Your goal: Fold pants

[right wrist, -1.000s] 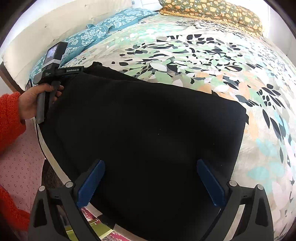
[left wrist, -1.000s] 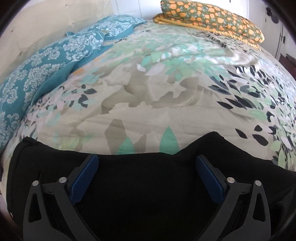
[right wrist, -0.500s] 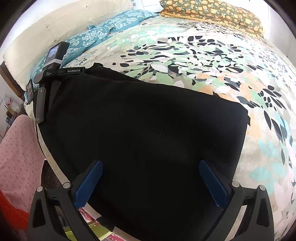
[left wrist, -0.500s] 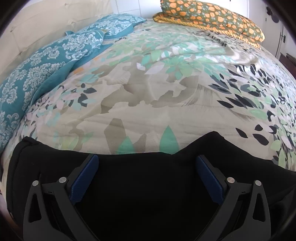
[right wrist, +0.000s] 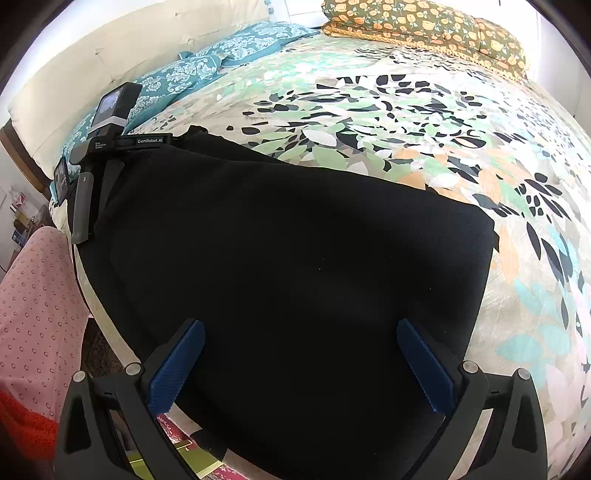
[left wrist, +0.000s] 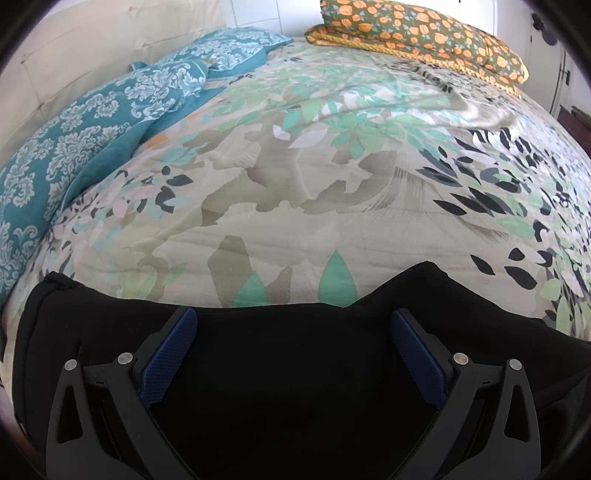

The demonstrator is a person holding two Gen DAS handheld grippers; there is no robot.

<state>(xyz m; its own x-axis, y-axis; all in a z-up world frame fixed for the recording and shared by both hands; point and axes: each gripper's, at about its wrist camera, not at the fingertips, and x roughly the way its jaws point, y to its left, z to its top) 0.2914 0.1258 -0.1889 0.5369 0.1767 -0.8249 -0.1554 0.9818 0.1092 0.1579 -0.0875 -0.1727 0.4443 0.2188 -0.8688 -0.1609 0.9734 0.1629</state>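
Black pants (right wrist: 295, 251) lie folded into a broad rectangle on the floral bedspread (right wrist: 388, 122), along the near edge of the bed. My right gripper (right wrist: 300, 328) hovers open over their near part, with nothing between its blue pads. In the left wrist view my left gripper (left wrist: 294, 317) is open and rests low on the pants (left wrist: 288, 369), its jaws spread wide near the fabric's far edge. In the right wrist view, the left gripper's handle (right wrist: 83, 206) lies on the pants' left end with no hand on it.
Teal patterned pillows (left wrist: 92, 122) and a cream headboard (right wrist: 110, 59) are on the left. An orange floral pillow (left wrist: 417, 33) lies at the far side. Pink dotted cloth (right wrist: 33, 302) and a red sleeve (right wrist: 22, 424) of a person show at lower left.
The hand that held the left gripper's handle one second ago has let go and left the view. The left gripper lies still on the pants. The right gripper has barely shifted.
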